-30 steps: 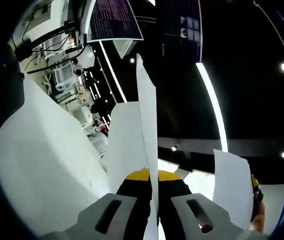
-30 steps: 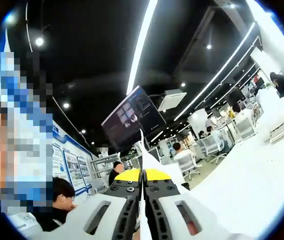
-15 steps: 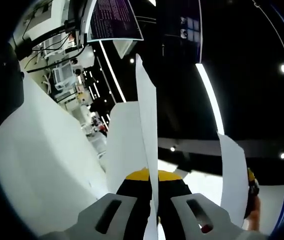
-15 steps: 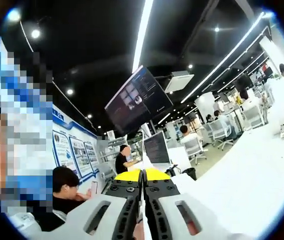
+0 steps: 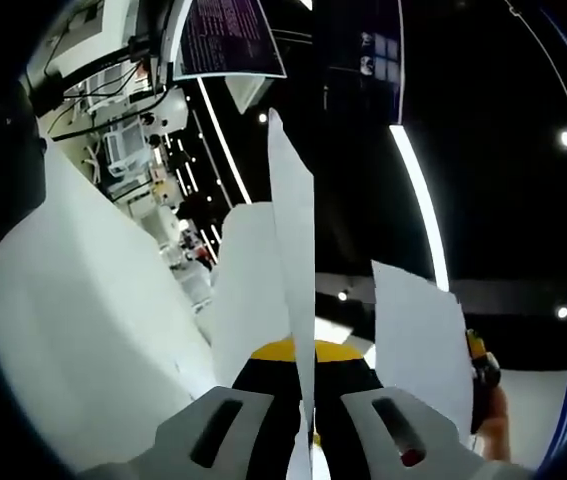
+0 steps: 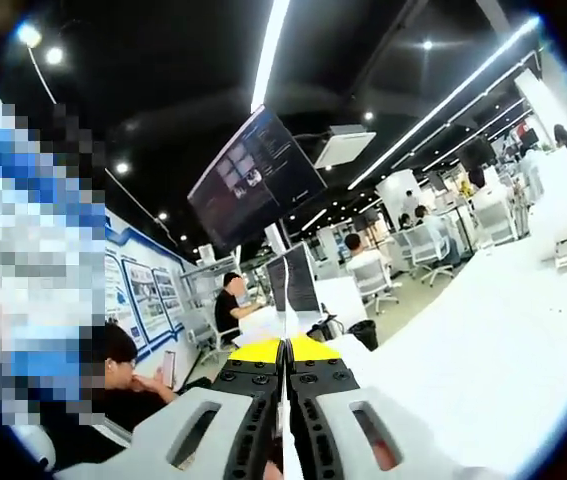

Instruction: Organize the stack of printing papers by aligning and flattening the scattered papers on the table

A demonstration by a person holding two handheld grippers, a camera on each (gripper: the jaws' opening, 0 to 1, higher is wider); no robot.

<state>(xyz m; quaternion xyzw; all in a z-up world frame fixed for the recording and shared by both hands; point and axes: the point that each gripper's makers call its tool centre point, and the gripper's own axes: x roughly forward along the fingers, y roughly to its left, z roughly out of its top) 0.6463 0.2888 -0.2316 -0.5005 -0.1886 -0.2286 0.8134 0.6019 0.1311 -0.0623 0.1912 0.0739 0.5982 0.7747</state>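
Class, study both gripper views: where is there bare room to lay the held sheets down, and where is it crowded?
Bare white table spreads right of the right gripper, up to the office chairs. Left of the left gripper, a broad white surface looks bare. It is crowded at that gripper: upright paper in its jaws, another sheet beside.

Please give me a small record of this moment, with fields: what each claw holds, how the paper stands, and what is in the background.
left claw: shut on the edge of white paper
paper in left view: rises edge-on from between the jaws; another sheet at right
right claw: shut on a thin paper edge
table: white surface at right in the right gripper view
background: hanging dark screen, ceiling light strips, seated people at desks
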